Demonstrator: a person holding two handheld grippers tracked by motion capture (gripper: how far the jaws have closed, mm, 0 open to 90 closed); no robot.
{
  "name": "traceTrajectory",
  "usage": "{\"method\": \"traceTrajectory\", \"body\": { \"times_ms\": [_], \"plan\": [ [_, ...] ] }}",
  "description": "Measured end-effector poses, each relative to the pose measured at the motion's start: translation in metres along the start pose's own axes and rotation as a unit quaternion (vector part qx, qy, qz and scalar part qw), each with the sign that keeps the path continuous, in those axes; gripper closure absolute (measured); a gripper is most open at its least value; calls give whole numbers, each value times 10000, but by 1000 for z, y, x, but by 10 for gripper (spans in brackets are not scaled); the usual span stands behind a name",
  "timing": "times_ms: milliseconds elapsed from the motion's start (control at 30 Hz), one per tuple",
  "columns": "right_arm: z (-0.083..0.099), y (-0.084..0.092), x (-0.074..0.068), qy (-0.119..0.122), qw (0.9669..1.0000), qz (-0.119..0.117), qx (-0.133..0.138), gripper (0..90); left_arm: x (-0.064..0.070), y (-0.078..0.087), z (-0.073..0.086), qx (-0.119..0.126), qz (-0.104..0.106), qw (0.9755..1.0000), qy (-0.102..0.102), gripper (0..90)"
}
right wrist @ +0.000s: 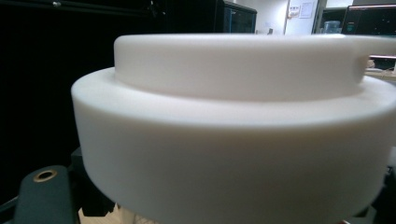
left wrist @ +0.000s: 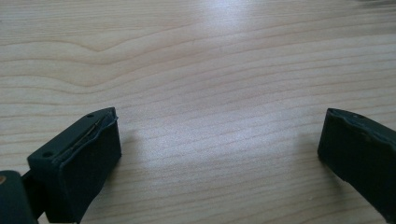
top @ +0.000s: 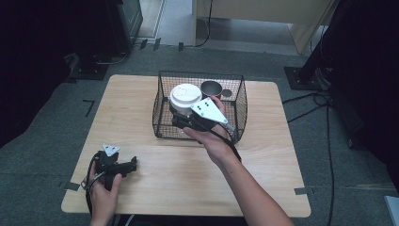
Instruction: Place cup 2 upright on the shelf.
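Observation:
A cup with a white plastic lid [top: 185, 95] hangs over the left half of a black wire basket [top: 237, 110]. My right gripper [top: 179, 114] is shut on the cup just below the lid. In the right gripper view the lid [right wrist: 233, 126] sits right in front of the camera and hides the jaws' tips. A dark red cup [top: 211, 88] stands open-topped at the back of the basket. My left gripper [top: 131, 165] rests low on the wooden table [top: 141, 108] at the front left. Its jaws stand wide apart in the left gripper view, the left gripper [left wrist: 219, 140] holding nothing over bare wood.
The basket stands at the table's middle back. A person's right forearm [top: 244, 188] crosses the front right of the table. Cables [top: 310, 101] and dark stands lie on the floor to the right and behind.

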State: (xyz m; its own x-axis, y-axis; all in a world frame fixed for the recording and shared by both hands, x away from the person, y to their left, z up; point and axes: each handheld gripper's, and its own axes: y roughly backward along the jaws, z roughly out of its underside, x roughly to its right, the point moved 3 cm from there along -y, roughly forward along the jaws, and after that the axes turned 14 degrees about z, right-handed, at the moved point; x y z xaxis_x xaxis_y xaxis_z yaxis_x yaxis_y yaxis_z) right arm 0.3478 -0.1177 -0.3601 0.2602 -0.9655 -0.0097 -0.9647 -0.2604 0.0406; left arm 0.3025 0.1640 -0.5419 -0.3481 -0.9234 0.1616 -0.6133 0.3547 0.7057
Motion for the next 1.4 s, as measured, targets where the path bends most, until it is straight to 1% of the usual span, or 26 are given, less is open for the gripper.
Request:
{"method": "traceTrajectory", "body": {
  "times_ms": [233, 267, 667, 867, 1067, 1233, 1400],
  "plan": [
    [-3, -14, 2, -7, 9999, 108, 31, 155, 0, 0, 0, -3, 0, 10000, -1, 0],
    [-3, -16, 2, -31, 9999, 129, 23, 156, 0, 0, 0, -4, 1, 10000, -1, 0],
    [0, -38, 8, 3, 9993, 358, -42, 155, 0, 0, 0, -4, 1, 10000, -4, 0],
    [-3, -47, 9, -26, 9991, 422, -22, 156, 0, 0, 0, -6, 2, 10000, -4, 0],
    [-3, -57, 10, -4, 9987, 509, -13, 155, 0, 0, 0, 0, 0, 10000, -5, 0],
    [1, -66, 10, -14, 9984, 568, -65, 156, 0, 0, 0, -1, -4, 10000, -9, 0],
    [10, -77, 9, 7, 9980, 614, -149, 155, 0, 0, 0, 4, -3, 10000, -7, 0]
  ]
}}
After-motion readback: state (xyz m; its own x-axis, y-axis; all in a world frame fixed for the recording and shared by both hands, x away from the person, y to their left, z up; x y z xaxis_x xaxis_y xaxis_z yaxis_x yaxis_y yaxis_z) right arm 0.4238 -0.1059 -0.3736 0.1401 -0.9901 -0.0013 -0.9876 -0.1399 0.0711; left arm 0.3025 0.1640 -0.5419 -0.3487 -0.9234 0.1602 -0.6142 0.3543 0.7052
